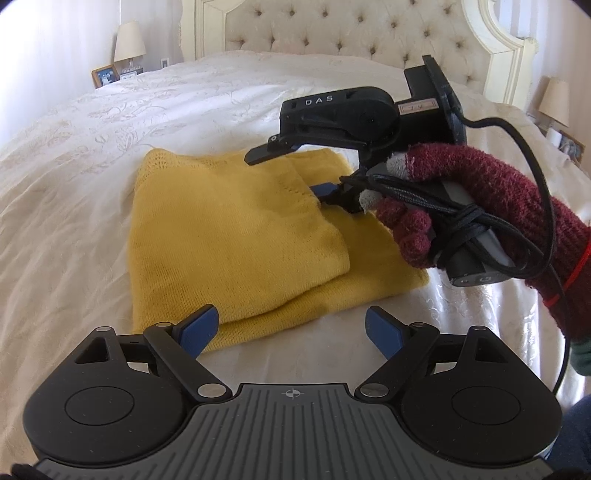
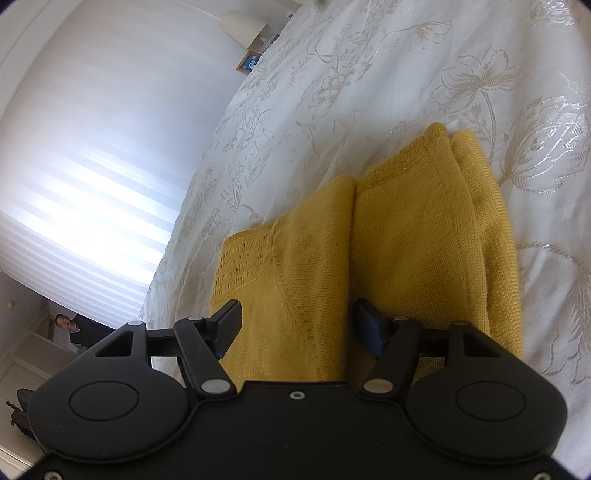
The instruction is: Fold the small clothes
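Observation:
A yellow knit garment (image 1: 236, 236) lies folded on the white bedspread (image 1: 110, 147), with one layer doubled over the other. My left gripper (image 1: 291, 328) stands open at the garment's near edge, with its left pad over the near corner and nothing between the pads. A hand in a maroon glove (image 1: 480, 206) holds my right gripper (image 1: 284, 174) over the garment's far right part. Its jaws are apart, and its lower blue pad (image 1: 325, 190) sits at the edge of the top fold. In the right wrist view the right gripper (image 2: 299, 326) is open above the garment (image 2: 406, 240), and the fold line runs between its fingers.
A tufted headboard (image 1: 332, 29) stands behind the bed. A lamp (image 1: 129, 40) and a picture frame (image 1: 104, 75) are at the far left, and another lamp (image 1: 554, 99) is at the right. A black cable (image 1: 543, 177) loops from the right gripper. A bright window blind (image 2: 92, 166) fills the right wrist view's left.

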`<control>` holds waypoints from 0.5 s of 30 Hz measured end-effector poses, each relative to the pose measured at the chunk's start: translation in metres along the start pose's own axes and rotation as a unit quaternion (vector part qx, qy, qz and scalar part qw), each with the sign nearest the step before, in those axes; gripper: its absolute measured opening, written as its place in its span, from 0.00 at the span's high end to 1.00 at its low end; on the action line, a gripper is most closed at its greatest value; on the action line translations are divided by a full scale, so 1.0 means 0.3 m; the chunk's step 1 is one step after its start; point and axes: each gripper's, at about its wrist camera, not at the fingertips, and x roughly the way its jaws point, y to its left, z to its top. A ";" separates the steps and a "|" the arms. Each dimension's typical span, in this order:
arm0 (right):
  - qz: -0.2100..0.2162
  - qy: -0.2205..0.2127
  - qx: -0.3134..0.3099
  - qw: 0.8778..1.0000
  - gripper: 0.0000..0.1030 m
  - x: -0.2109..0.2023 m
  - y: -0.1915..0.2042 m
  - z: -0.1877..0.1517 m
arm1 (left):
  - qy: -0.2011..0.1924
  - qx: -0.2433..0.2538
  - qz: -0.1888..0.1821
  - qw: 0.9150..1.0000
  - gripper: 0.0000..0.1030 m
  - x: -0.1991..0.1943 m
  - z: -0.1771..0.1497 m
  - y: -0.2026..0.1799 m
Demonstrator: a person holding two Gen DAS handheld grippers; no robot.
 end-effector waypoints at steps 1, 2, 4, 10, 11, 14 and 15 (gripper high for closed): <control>0.000 0.000 0.000 1.000 0.33 0.001 0.001 0.000 | 0.000 0.001 0.001 1.000 0.16 -0.001 0.001 0.001; -0.001 0.000 0.000 1.000 0.33 0.001 0.001 0.000 | 0.000 0.001 0.001 1.000 0.16 -0.002 0.001 0.002; -0.001 0.000 -0.001 1.000 0.33 0.002 0.001 0.000 | 0.001 0.000 0.002 1.000 0.16 -0.004 0.000 0.006; -0.001 0.000 -0.001 1.000 0.33 0.002 0.002 0.000 | 0.001 -0.004 0.000 1.000 0.16 -0.005 0.006 0.012; -0.001 0.000 -0.001 1.000 0.33 0.001 0.002 0.000 | 0.001 -0.003 0.000 1.000 0.16 -0.005 0.006 0.011; -0.001 0.001 -0.001 1.000 0.33 0.004 0.003 0.001 | 0.000 -0.003 0.000 1.000 0.16 -0.006 0.008 0.010; -0.001 0.001 -0.001 1.000 0.33 0.004 0.003 0.001 | -0.001 -0.003 0.000 1.000 0.16 -0.007 0.007 0.010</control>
